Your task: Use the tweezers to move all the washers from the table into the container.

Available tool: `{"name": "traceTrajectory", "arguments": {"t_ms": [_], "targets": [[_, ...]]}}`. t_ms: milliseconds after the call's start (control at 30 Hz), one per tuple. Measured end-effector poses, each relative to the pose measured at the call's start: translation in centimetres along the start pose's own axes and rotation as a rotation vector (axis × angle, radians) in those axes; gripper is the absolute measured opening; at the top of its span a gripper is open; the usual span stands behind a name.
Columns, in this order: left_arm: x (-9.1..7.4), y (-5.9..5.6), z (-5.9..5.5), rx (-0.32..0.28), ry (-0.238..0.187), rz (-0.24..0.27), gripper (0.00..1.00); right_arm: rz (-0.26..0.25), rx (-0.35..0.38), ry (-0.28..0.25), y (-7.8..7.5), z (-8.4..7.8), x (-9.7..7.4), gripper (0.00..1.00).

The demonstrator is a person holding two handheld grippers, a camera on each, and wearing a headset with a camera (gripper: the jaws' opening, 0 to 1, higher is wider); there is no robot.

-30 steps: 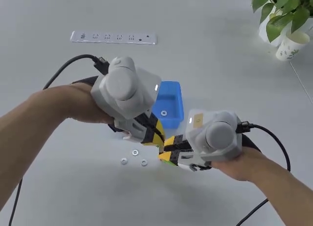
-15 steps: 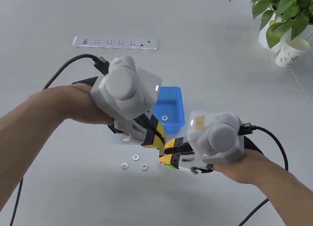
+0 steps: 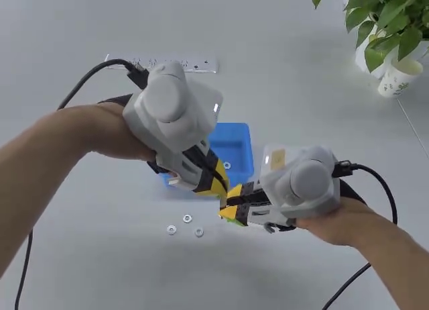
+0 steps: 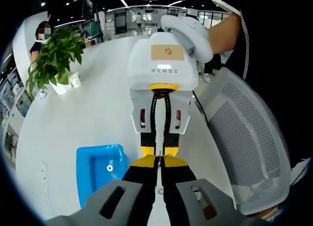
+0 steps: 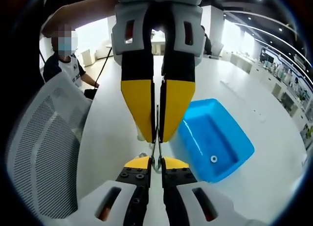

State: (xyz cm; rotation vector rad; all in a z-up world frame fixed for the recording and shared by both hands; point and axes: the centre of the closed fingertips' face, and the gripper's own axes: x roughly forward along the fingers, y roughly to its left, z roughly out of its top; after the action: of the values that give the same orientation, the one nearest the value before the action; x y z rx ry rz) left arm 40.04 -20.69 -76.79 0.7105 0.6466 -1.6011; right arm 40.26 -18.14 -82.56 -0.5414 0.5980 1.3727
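I log: left gripper (image 3: 216, 184), right gripper (image 3: 231, 213), tip to tip, fingers of both closed on the tweezers (image 5: 154, 150). Blue container (image 3: 240, 137): one washer (image 3: 227, 166). Table (image 3: 301, 68): three loose washers (image 3: 186, 219).

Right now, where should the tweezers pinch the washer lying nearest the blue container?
Pinch the washer across its ring, one tweezers tip through the hole, probably coming straight down: it lies flat on the table, leaving no raised edge.

Left claw (image 3: 219, 188), right claw (image 3: 228, 213) both closed, facing each other, tip to tip.
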Motion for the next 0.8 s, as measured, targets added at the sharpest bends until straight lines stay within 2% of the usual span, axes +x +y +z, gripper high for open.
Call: {"name": "traceTrajectory", "arguments": {"t_ms": [433, 800], "targets": [[-1.6, 1.5, 0.7, 0.012, 0.0, 0.017, 0.05, -0.019, -0.021, -0.009, -1.8, 1.6, -0.8, 0.09], [-2.9, 3.5, 1.1, 0.02, 0.001, 0.032, 0.05, -0.032, -0.031, -0.022, -3.8, 2.8, -1.2, 0.09]]}}
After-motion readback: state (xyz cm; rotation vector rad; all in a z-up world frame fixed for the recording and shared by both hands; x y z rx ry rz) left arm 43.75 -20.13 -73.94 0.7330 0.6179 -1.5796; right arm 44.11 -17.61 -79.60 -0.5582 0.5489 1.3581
